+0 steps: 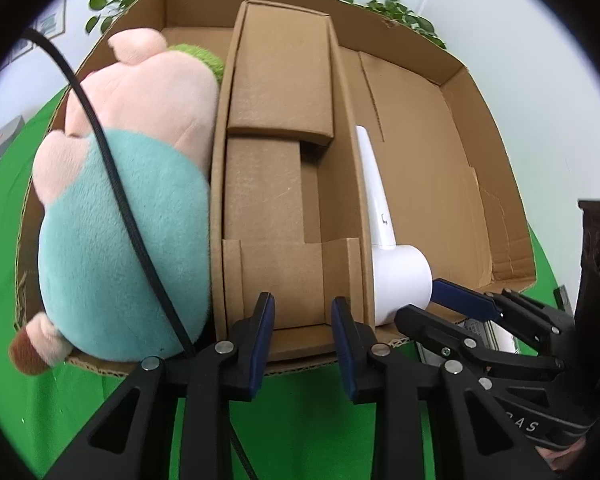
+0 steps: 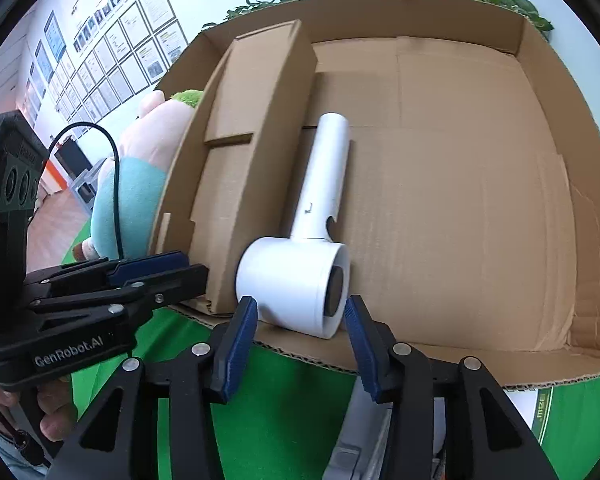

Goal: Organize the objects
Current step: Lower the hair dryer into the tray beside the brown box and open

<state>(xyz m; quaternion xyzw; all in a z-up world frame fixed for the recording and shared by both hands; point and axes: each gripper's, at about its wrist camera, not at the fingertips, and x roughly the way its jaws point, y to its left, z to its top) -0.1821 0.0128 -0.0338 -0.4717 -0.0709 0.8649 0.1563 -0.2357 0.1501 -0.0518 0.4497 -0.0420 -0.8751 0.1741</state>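
My left gripper (image 1: 303, 344) is black plastic, with open triangular cut-outs in its arms and round silver screws at the joints. Its fingers (image 1: 260, 344) carry dark blue ribbed pads. A thin black cable (image 1: 112, 184) loops away from it. My right gripper (image 2: 300, 344) is built the same: black frame, silver screws, blue ribbed pads on its fingers (image 2: 238, 350). White lettering reading "GenRobot.AI" marks the side of the left one's body, seen from the right wrist. My hand (image 2: 50, 412) below it shows bare skin, with a blue sleeve at the wrist.
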